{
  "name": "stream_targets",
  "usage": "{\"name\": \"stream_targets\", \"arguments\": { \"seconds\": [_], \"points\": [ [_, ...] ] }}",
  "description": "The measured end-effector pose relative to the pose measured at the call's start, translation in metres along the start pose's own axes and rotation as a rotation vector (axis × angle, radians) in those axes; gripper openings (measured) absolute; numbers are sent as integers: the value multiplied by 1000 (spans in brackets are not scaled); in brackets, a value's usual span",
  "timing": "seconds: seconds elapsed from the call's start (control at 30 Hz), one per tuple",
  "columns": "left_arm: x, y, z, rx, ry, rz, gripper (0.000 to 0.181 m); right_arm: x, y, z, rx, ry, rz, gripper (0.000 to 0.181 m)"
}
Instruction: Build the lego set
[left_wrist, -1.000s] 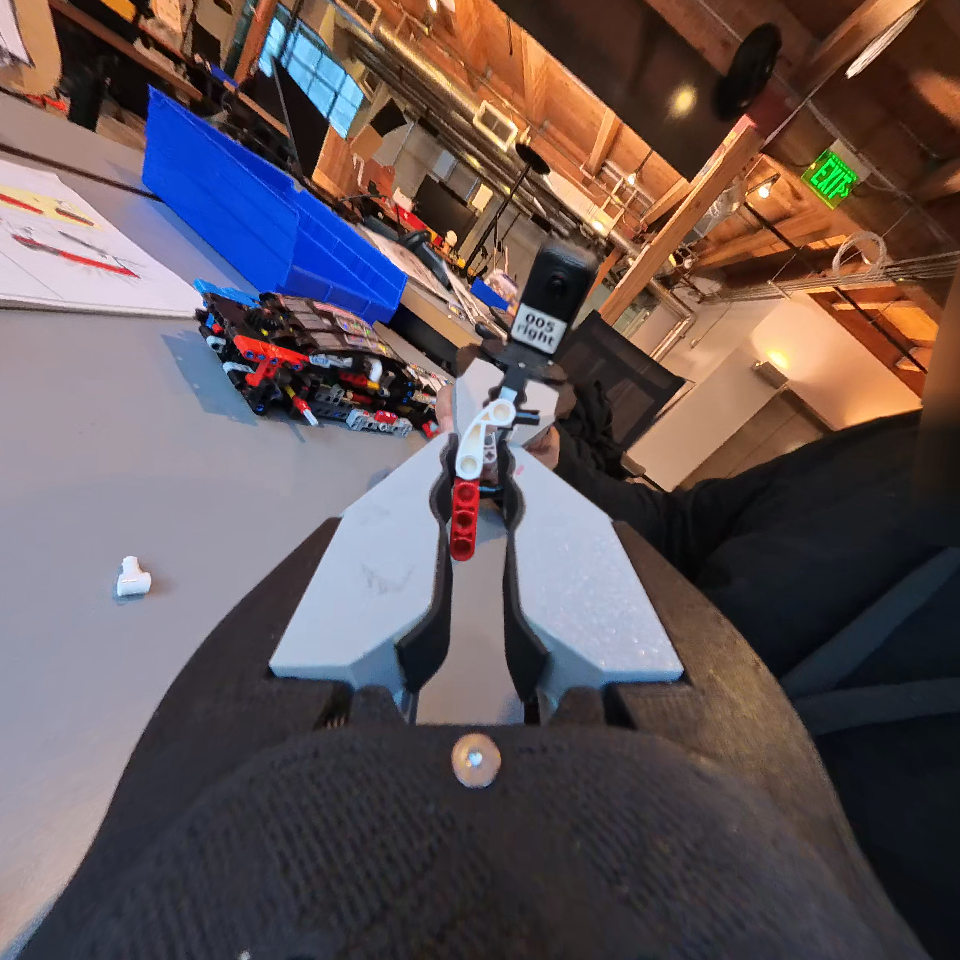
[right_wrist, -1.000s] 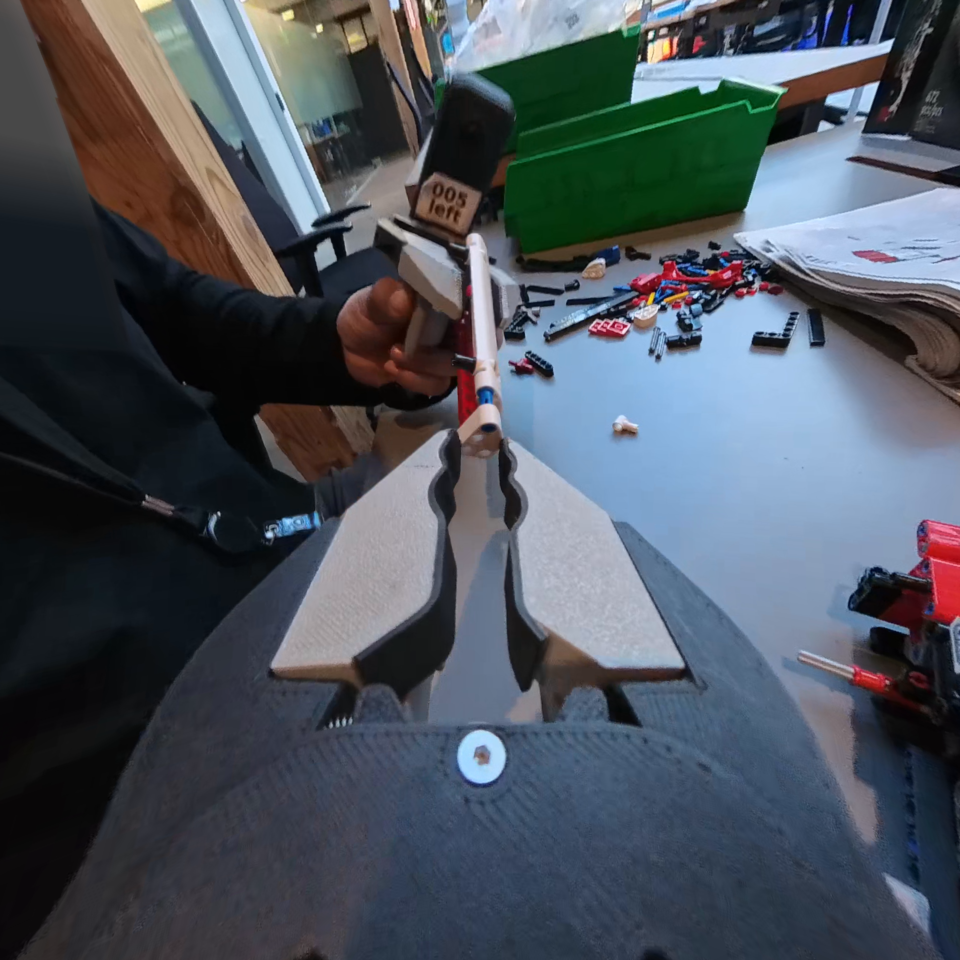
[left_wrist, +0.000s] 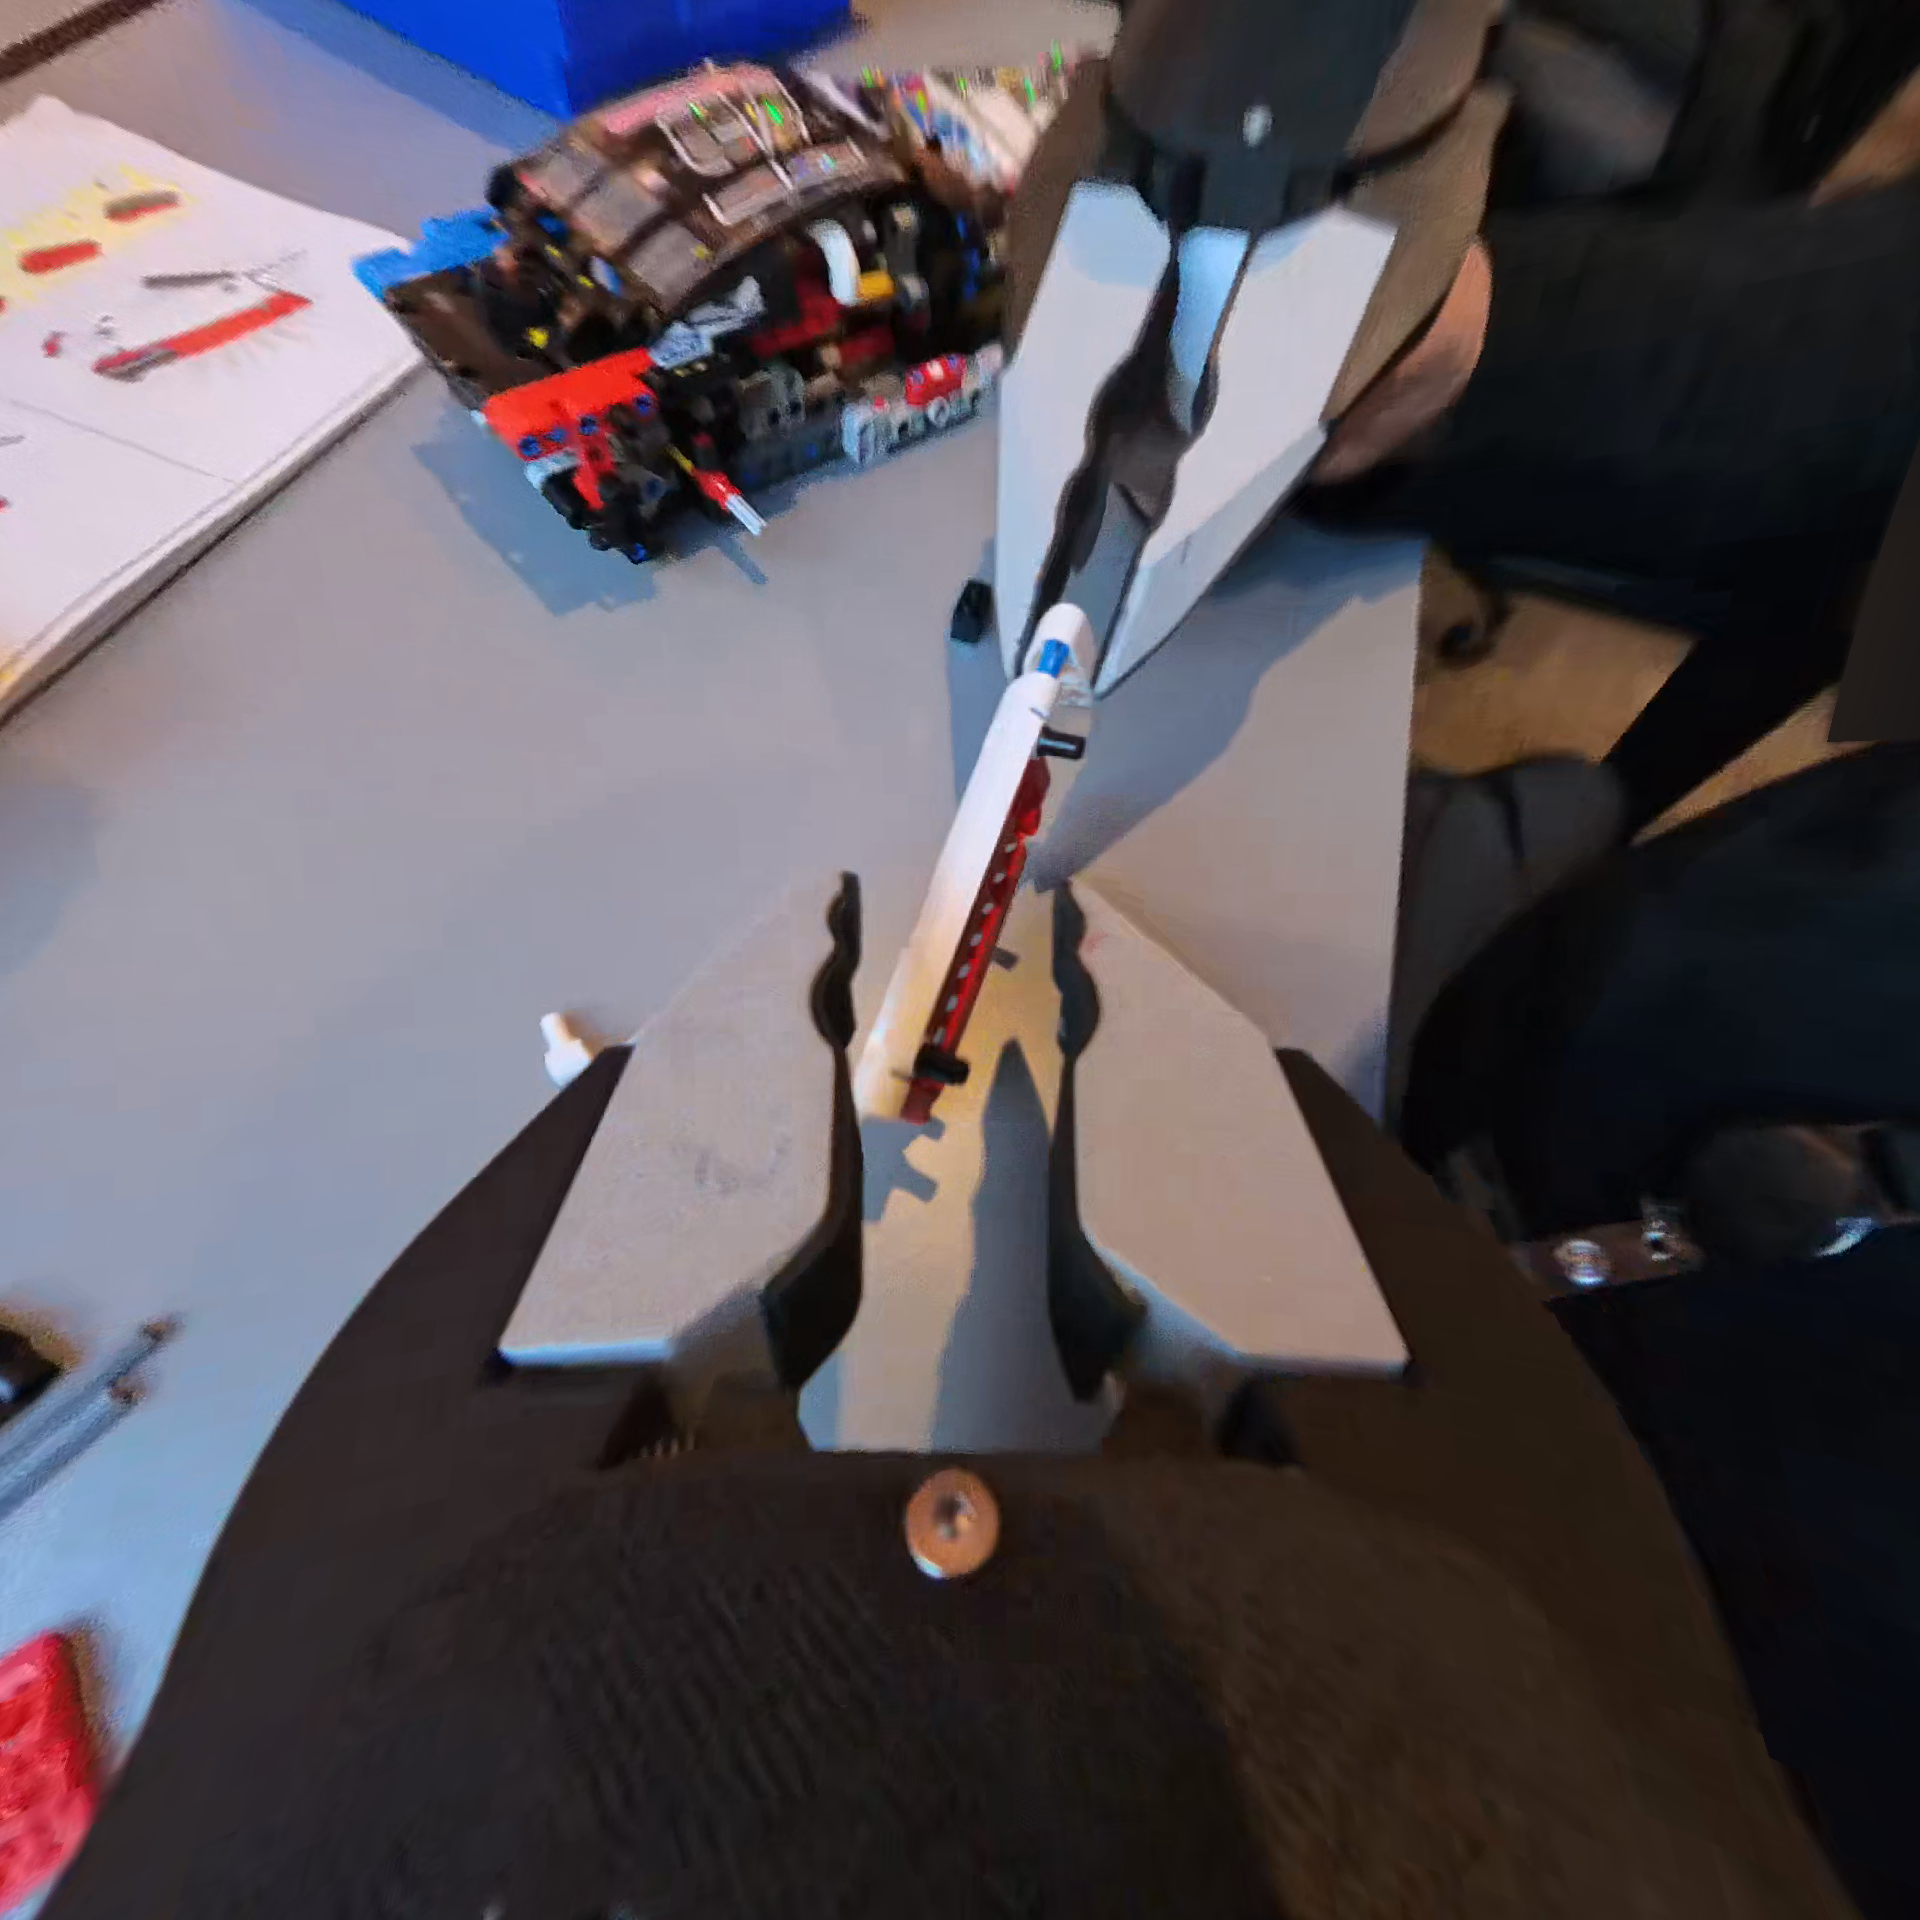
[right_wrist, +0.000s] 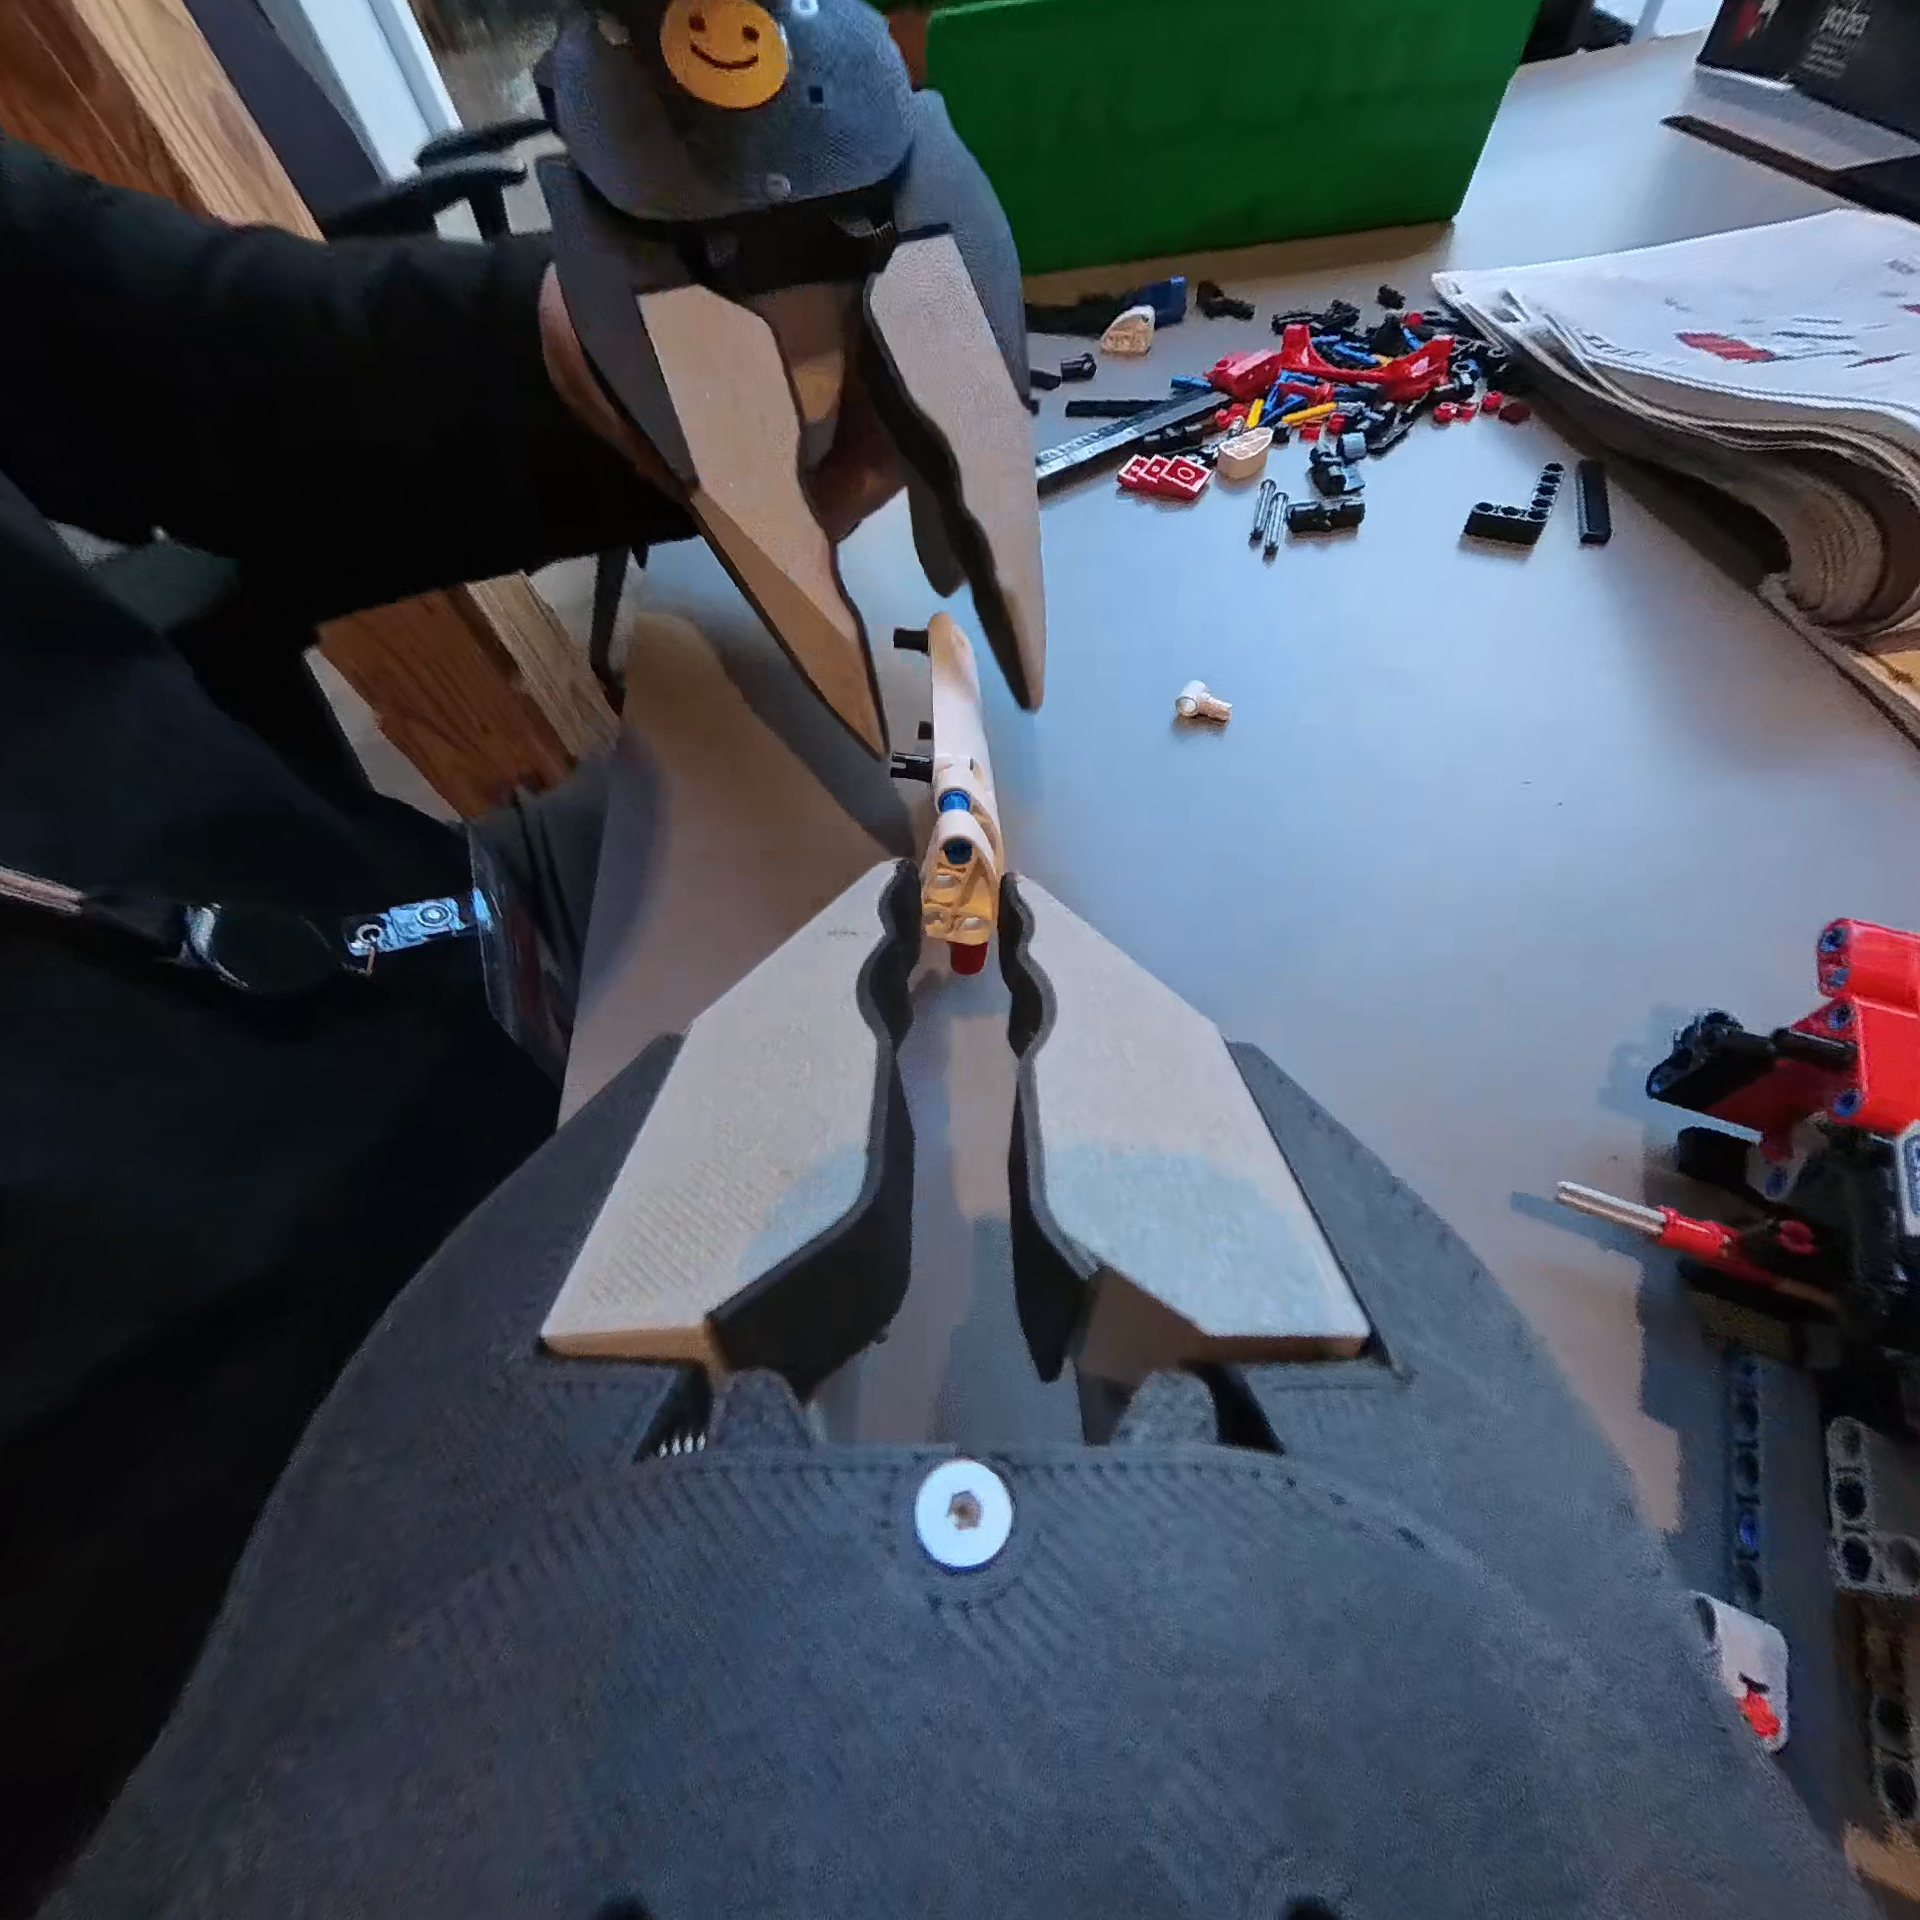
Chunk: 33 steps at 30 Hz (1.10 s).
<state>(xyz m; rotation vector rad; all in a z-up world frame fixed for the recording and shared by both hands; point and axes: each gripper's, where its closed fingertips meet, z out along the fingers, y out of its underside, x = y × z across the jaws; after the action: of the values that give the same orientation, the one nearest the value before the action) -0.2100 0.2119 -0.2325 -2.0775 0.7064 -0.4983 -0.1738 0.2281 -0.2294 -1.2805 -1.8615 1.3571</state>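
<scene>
Grey tabletop (left_wrist: 364, 831), two handheld tools facing each other over its near edge.

Left tool (left_wrist: 954, 904): fingers spread wide apart, nothing between the pads. The lower end of the white-and-red beam assembly (left_wrist: 971, 894) sits in the gap, touching neither finger as far as the left wrist view shows. In the right wrist view this tool points downward, its tips on either side of the assembly's far end.

Right tool (right_wrist: 958, 909): fingers drawn close, clamped on the near end of the assembly — a pale perforated connector with a blue pin just beyond the tips. The assembly runs straight out from this tool toward the left one, low over the tabletop near its edge; whether its far end touches the surface I cannot tell. Black pins stick out of its side.

Other items:
- Partly built black-and-red model (left_wrist: 727, 312) farther back on the tabletop, beside an open instruction booklet (left_wrist: 156, 343); blue bin (left_wrist: 623, 42) behind it.
- Small white connector (right_wrist: 1203, 707) lying alone, well apart from the assembly.
- Scatter of loose pieces (right_wrist: 1330, 416) — red, black, blue — in front of a green bin (right_wrist: 1195, 114), next to a stack of papers (right_wrist: 1714, 395).

A person's dark sleeve (right_wrist: 312, 395) leads to the left tool.
</scene>
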Motion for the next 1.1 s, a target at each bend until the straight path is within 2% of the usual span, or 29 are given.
{"name": "stream_targets", "arguments": {
  "seconds": [0.1, 0.2, 0.37, 0.57, 0.73, 0.83, 0.97, 1.03, 1.1],
  "points": [
    [1, 5, 16, -130, -26, 134, 12, -2, 1, 2, -15, 18, -42, 13],
    [1, 8, 24, -184, -20, 230, 9, 0, 7, 2, -52, 48, -73, 13],
    [8, 7, 25, -153, -8, 263, 8, -2, 9, 0, -75, 71, -172, 13],
    [13, 14, 25, -250, 29, 311, 7, -6, 19, 4, -201, 42, -263, 13],
    [15, 19, 25, -290, 51, 312, 7, -9, 25, 9, -217, 17, -264, 12],
    [12, 20, 22, -301, 32, 326, 8, -6, 21, 10, -183, 45, -253, 14],
    [8, 8, 15, -227, 29, 268, 8, -2, 3, 1, -45, 64, -191, 13],
    [6, 5, 13, -214, 20, 261, 8, -3, -1, -5, -7, 63, -194, 5],
    [3, 6, 11, -216, 11, 260, 8, -4, -3, -9, 21, 51, -172, 5]
  ]
}}
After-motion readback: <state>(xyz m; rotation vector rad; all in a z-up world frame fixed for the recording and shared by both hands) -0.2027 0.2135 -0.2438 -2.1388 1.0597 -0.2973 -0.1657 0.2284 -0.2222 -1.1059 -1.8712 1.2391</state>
